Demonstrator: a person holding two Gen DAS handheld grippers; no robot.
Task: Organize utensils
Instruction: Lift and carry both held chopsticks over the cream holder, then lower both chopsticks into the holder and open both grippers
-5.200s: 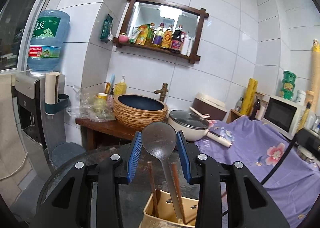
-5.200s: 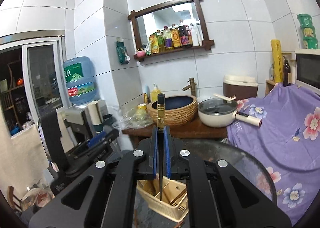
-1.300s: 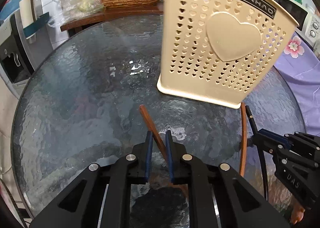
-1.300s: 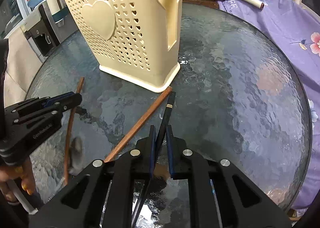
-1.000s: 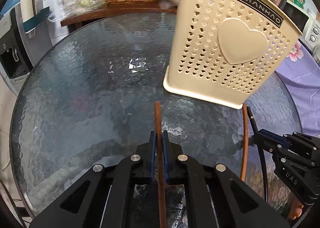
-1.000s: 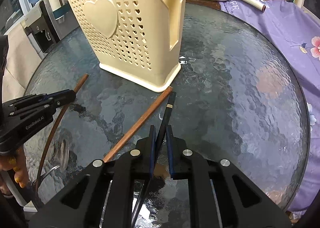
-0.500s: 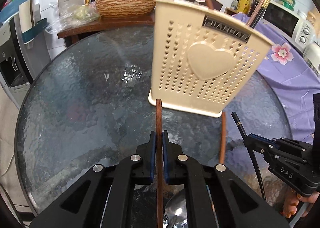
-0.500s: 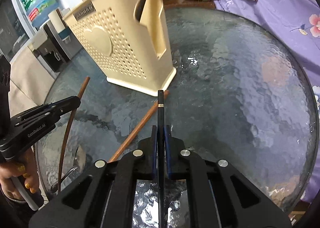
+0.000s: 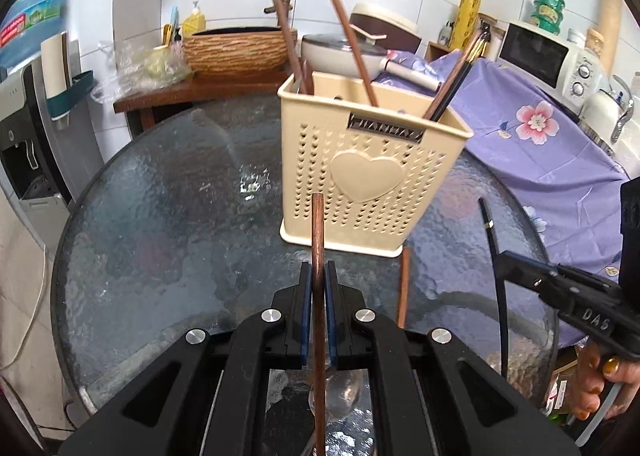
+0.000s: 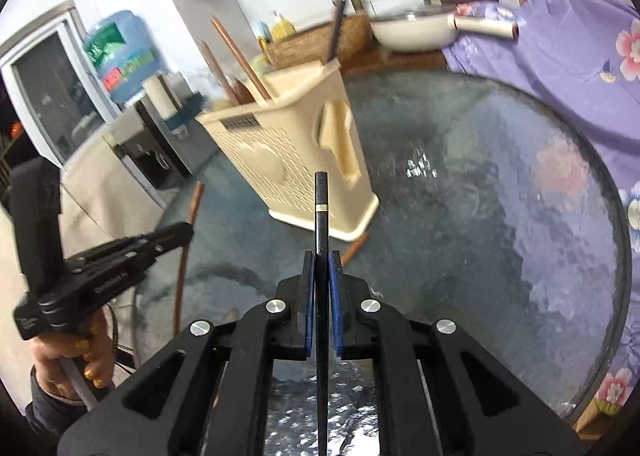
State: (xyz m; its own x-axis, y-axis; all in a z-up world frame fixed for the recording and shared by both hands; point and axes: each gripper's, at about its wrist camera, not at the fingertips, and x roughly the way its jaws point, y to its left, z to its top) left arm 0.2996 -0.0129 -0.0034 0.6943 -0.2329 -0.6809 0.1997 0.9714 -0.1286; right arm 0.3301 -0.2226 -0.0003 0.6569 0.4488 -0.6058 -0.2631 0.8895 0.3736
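Note:
A cream perforated utensil basket (image 9: 372,172) stands on the round glass table (image 9: 160,216) and holds several sticks and handles. My left gripper (image 9: 316,276) is shut on a brown wooden handle (image 9: 318,232) with a metal spoon bowl below it, lifted in front of the basket. My right gripper (image 10: 321,262) is shut on a black chopstick (image 10: 321,208), also lifted near the basket (image 10: 288,152). A brown chopstick (image 9: 404,284) lies on the glass by the basket's base. The right gripper shows in the left wrist view (image 9: 500,260).
A wicker-sided basin (image 9: 236,48) and a white pan (image 9: 340,52) sit on a wooden counter behind the table. A purple flowered cloth (image 9: 540,144) covers the right side, with a microwave (image 9: 540,52). A water dispenser (image 9: 28,96) stands at the left.
Both grippers have risen from the table with their utensils and tilted up, so the basket's rim and contents now show. The brown chopstick stays on the glass.

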